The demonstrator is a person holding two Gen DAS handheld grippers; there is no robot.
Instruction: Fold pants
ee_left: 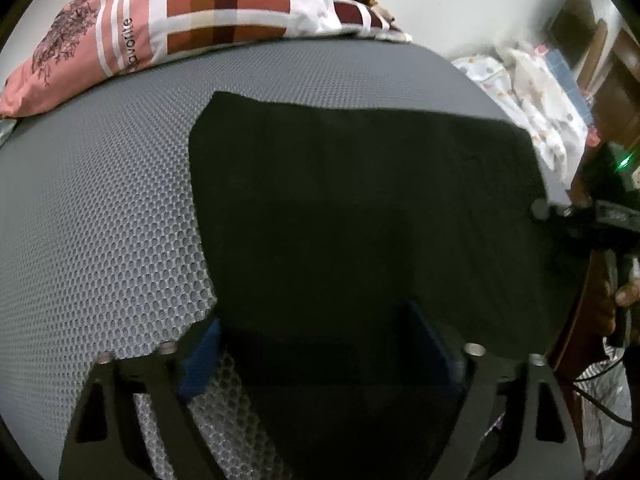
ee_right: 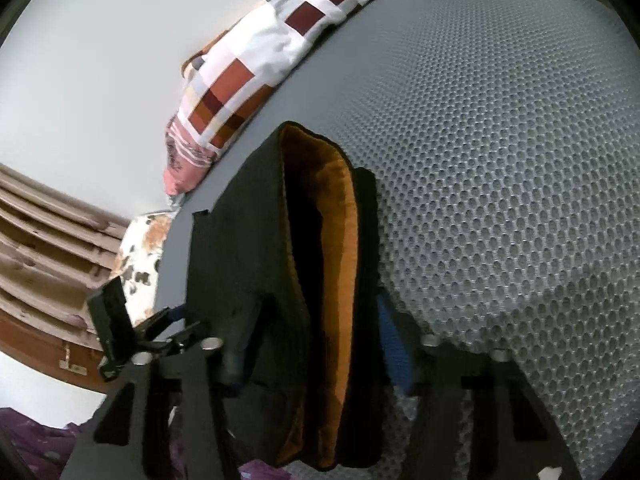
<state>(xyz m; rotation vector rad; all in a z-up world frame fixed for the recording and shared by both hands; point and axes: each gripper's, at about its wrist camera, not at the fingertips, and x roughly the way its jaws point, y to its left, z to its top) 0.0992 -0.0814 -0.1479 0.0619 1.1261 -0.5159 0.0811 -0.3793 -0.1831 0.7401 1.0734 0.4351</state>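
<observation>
Black pants (ee_left: 360, 208) lie folded in a broad rectangle on a grey mesh mat (ee_left: 100, 220). My left gripper (ee_left: 320, 344) straddles the near edge of the pants, its blue pads (ee_left: 200, 364) on either side of the fabric. In the right wrist view the pants (ee_right: 240, 260) show stacked layers with an orange lining (ee_right: 336, 280). My right gripper (ee_right: 312, 344) is closed on that edge of the layers. The right gripper also shows at the right edge of the left wrist view (ee_left: 576, 216).
A patchwork pink, white and brown pillow (ee_left: 192, 20) lies at the far edge of the mat. A floral sheet (ee_left: 532, 96) lies beyond the mat at the right. Wooden furniture (ee_right: 40, 240) stands at the left of the right wrist view.
</observation>
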